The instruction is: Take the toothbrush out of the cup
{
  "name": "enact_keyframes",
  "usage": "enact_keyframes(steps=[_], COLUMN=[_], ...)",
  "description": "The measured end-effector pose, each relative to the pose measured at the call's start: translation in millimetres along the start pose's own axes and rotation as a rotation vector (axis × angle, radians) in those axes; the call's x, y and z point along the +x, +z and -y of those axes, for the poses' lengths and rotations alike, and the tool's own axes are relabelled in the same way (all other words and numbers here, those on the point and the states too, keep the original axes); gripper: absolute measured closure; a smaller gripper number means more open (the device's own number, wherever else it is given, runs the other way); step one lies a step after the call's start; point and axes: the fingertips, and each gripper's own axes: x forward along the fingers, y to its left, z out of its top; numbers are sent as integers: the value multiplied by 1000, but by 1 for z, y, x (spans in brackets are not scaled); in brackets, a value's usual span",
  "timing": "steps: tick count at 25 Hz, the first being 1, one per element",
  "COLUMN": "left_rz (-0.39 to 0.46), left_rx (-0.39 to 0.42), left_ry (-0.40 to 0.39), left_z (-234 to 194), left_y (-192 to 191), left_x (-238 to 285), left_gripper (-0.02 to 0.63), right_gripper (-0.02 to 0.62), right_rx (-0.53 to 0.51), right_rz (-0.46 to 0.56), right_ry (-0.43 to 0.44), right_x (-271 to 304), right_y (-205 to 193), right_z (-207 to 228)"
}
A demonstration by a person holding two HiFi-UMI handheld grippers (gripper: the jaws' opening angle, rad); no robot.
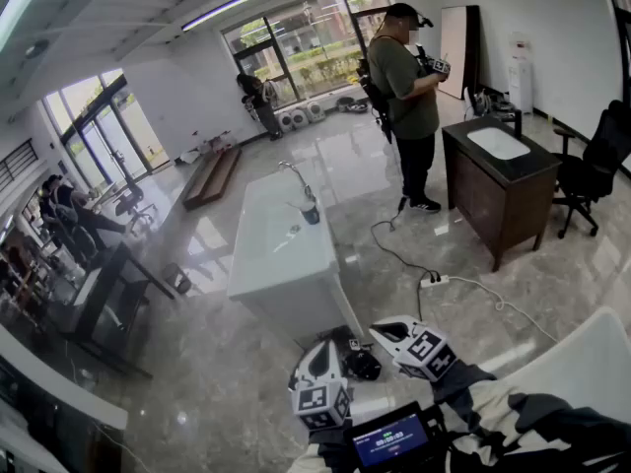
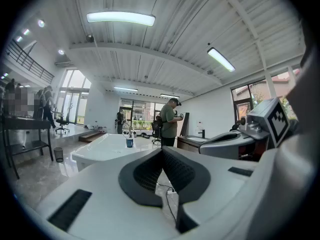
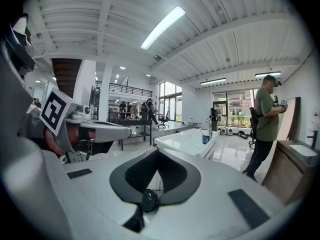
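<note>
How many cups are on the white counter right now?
1. A blue cup stands at the far end of the white counter, beside the faucet. The whole countertop shows in the head view, so none looks hidden.

Open office hall: desks (image 1: 94,294), swivel chairs (image 1: 590,170), tall windows (image 1: 306,42).

Too small to resolve in any view: toothbrush in cup (image 1: 310,212), 1 o'clock corner of counter (image 1: 266,259). Cut off at 6 o'clock edge, head view: sleeves (image 1: 537,424). Unreadable: screen (image 1: 390,439) text.
</note>
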Motion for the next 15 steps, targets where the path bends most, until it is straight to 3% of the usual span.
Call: enact_keyframes(steps=[8, 15], left_rz=[5, -7], left_rx=[-8, -13], left_ry=[-26, -111], left_z=[-14, -51], left_y=[-5, -6], left_x=[46, 121], left_gripper=[601, 601], right_gripper=[607, 607], right_rx=[-2, -5], right_rz=[-10, -17], right_ry=[-7, -73], right_x=[30, 86], right_y=[-7, 12], right_z=[30, 78])
